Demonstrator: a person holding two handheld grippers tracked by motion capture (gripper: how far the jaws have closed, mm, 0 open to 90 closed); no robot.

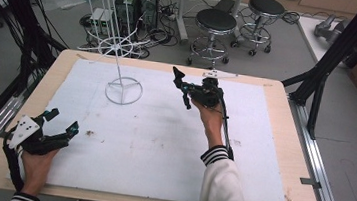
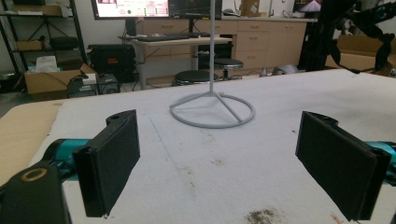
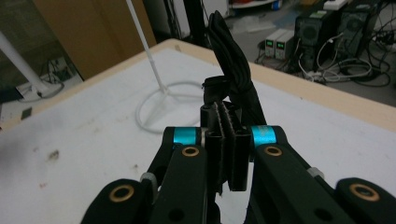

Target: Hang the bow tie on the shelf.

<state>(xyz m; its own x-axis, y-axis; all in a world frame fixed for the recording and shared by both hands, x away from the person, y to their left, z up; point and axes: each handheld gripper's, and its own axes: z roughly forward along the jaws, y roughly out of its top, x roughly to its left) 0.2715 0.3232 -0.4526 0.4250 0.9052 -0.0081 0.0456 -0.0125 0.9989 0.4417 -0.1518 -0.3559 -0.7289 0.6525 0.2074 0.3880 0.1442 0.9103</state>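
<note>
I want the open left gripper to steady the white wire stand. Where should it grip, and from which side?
Probably the thin upright pole, just above the ring base, approached level from the left gripper side. The base ring lies flat on the table.

Open claw (image 2: 233,163) (before white stand (image 2: 212,109))

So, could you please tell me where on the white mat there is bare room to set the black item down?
The widest free patch is the mat middle, between the left tongs, the right tongs and the near edge. The right part, beyond the sleeve, is also bare. It is crowded only at the far left, around the white wire stand.
</note>
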